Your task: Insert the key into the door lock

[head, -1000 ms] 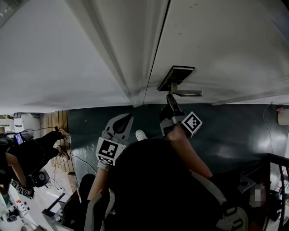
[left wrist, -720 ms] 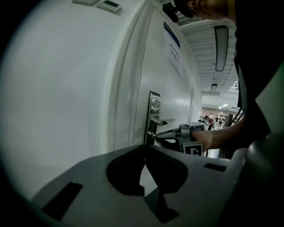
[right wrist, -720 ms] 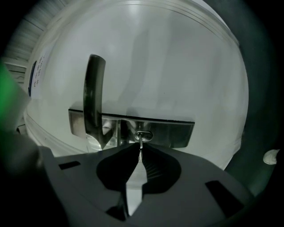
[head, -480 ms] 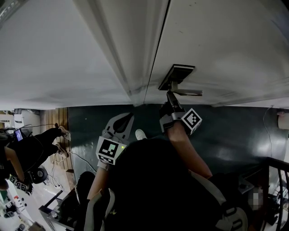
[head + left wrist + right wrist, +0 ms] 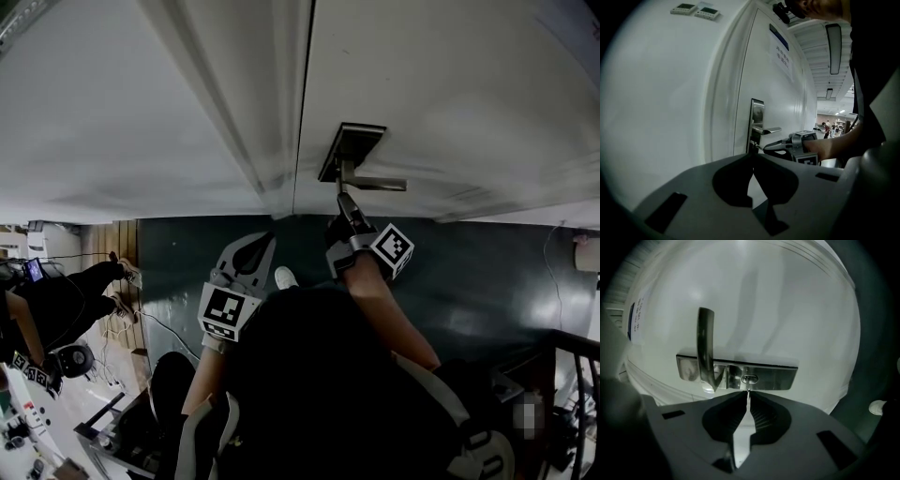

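Key shows as a thin metal blade pinched between the pressed-together jaws of the right gripper, sticking out at 12 o'clock from their tips. Its tip meets the keyhole in the steel lock plate; how far in it sits cannot be told. The lever handle rises from the plate at about 10 o'clock from the keyhole.

In the head view the right gripper is held up against the white door, just at 6 o'clock of the lock plate and under the handle.

The left gripper hangs at 8 o'clock from the right one, apart from the door and plate. Its own view shows the left gripper with jaws pressed together and nothing between them, looking along the door toward the plate and the other gripper.
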Demonstrator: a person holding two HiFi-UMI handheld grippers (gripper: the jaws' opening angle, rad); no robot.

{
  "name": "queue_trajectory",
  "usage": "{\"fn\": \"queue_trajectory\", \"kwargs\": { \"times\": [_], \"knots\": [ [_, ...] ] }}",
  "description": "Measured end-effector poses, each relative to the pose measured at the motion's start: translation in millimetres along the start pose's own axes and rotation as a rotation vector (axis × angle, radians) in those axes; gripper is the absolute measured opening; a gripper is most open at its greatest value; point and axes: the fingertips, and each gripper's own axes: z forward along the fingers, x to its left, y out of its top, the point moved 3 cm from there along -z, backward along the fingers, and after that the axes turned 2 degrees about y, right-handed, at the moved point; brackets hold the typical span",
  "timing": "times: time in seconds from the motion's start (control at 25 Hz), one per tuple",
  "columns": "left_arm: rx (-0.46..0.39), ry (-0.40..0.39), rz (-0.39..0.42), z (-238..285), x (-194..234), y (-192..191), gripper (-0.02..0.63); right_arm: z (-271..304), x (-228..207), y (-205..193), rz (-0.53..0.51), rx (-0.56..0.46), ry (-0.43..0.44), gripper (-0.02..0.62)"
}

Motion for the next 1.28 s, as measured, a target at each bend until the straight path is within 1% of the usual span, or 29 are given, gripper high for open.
{"fn": "queue_trajectory", "kwargs": {
  "times": [0.28,0.4,0.56,0.76,0.88,0.96,1.12,1.28],
  "knots": [
    [-0.006,0.006,-0.021,13.2,-25.9,2.3,0.008,-32.2,1.6,14.7,-0.055,0.052,-0.001,0.021],
    [-0.005,-0.002,-0.031,21.0,-39.8,2.6,0.008,-47.3,4.9,25.9,-0.111,0.068,-0.002,0.017],
    [-0.010,-0.020,-0.040,32.9,-60.2,6.4,0.008,-66.2,18.5,42.3,-0.229,0.093,0.027,0.015],
    [-0.021,-0.044,-0.053,51.2,-81.6,11.2,0.008,-88.3,34.1,63.4,-0.403,0.116,0.026,0.015],
    [-0.029,-0.060,-0.055,60.4,-94.5,17.0,0.008,-105.1,41.0,76.6,-0.498,0.119,0.014,0.015],
    [-0.038,-0.071,-0.056,66.2,-102.2,21.8,0.008,-115.5,47.6,84.7,-0.580,0.123,0.007,0.014],
    [-0.050,-0.088,-0.054,79.4,-110.5,28.2,0.008,-127.6,60.5,98.0,-0.714,0.129,0.011,0.014],
    [-0.042,-0.101,-0.061,87.5,-114.1,30.8,0.008,-137.9,75.1,105.4,-0.849,0.134,0.013,0.014]
  ]
}}
